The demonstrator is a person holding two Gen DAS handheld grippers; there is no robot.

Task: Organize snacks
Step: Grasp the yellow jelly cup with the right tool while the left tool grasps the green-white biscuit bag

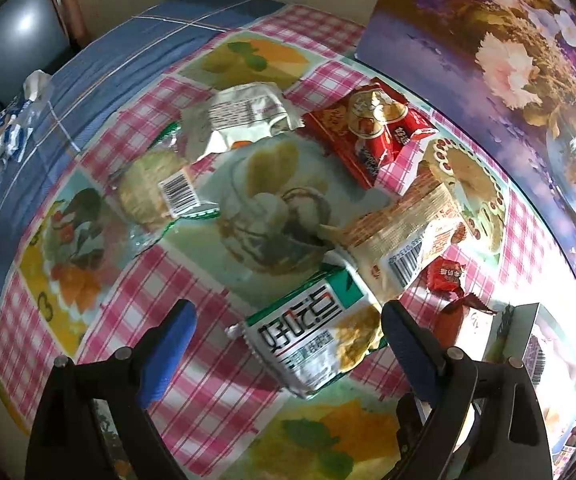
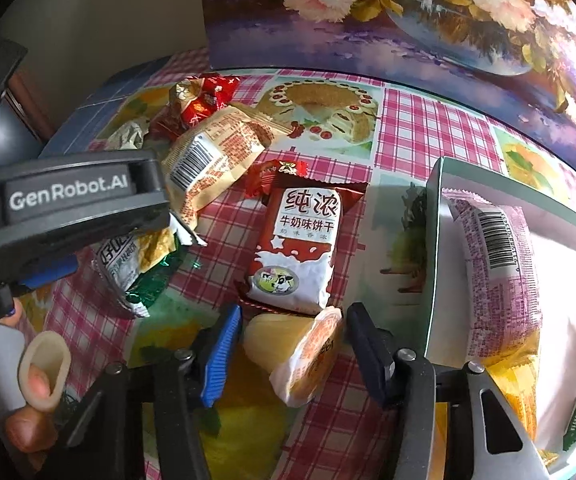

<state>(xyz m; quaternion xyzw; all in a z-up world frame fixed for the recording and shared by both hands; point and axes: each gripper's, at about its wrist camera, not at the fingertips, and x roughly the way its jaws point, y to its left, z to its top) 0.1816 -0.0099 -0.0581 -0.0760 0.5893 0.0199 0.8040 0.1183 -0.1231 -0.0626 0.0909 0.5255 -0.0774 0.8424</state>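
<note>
left gripper (image 1: 288, 344): jaws wide, holding nothing; green-white pack (image 1: 312, 340) lies between the tips on the table (image 1: 192, 360).
right gripper (image 2: 294, 356): jaws wide, nothing clamped; jelly cup (image 2: 296, 354) on its side between the tips, foil lid facing right.
box (image 2: 434, 264): at right, already holds a pink pack (image 2: 500, 276); looks like the drop spot.
loose snacks: brown milk-biscuit pack (image 2: 296, 248) just past the cup; tan pack (image 1: 400, 236), red pack (image 1: 372, 128), white pack (image 1: 244, 116), clear-wrapped cake (image 1: 156, 192), small red candy (image 1: 446, 274) scattered further off.
step, likely: right closes on the cup, lifts it into the box.
do well: squeeze the cup wall, not the lid rim; go gently, the cup looks soft; clear the near box wall before lowering.
left tip: pack is slick foil; grab across the middle, or it may slide.
risk: cup rolls away as the jaws close.
</note>
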